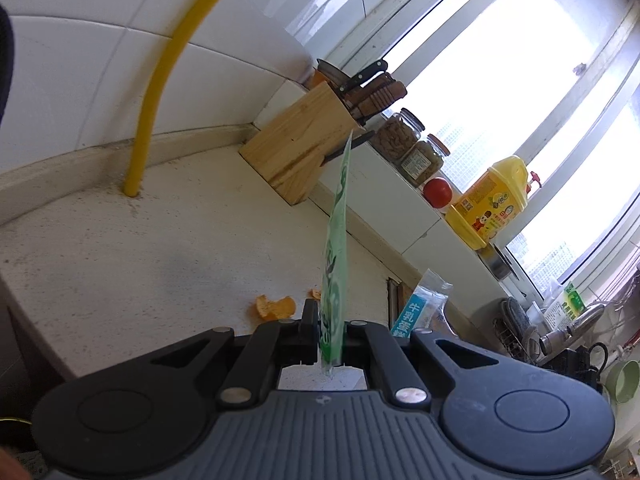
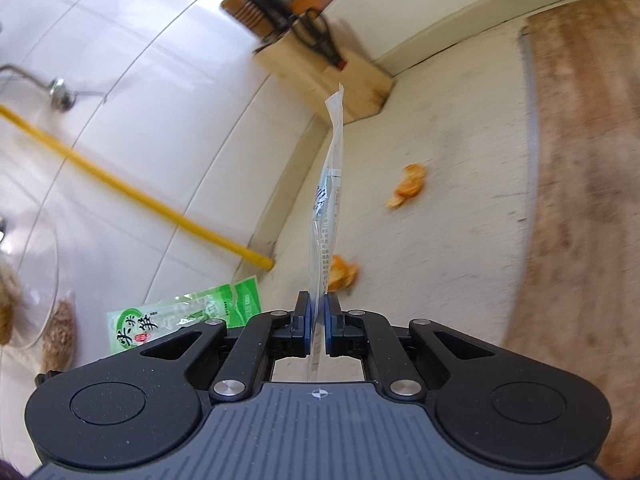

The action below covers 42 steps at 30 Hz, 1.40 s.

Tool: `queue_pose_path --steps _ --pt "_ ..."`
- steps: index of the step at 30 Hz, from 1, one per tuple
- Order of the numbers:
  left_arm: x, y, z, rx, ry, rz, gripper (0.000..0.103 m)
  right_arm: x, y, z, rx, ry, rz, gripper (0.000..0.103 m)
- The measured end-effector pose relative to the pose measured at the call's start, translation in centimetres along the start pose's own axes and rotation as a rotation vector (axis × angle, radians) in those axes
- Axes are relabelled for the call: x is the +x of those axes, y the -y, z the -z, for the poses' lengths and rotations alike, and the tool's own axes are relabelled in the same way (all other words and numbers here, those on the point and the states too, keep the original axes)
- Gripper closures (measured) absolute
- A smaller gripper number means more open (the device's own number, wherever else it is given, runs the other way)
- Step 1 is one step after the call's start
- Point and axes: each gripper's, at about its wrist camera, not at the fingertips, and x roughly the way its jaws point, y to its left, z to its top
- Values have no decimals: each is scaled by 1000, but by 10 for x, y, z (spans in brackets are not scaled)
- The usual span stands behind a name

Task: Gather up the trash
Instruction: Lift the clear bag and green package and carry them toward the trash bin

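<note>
Daylight floods in through the window (image 1: 520, 92) in the left wrist view, where the panes are blown out to near white and the oil bottle (image 1: 490, 204) and jars on the sill stand backlit. The worktop (image 1: 160, 248) there is evenly lit, with only soft shadows, and the picture is fairly sharp. The right wrist view is dimmer and smeared by motion: the knife block (image 2: 320, 64), the orange peel (image 2: 410, 186) and the wooden board (image 2: 580, 160) are all blurred. The white wall tiles (image 2: 140, 60) carry a pale sheen. Both views bend straight lines strongly toward the edges and darken in the corners.
</note>
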Motion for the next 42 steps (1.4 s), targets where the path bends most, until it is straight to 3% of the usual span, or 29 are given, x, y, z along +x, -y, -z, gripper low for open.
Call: queue_pose_path --steps 14,42 --pt "-59 -16 16 -28 91 -86 100 31 -46 19 -91 -101 -73 92" --pt "-184 -69 60 -105 284 -355 100 121 -150 91 -300 -404 -250 92"
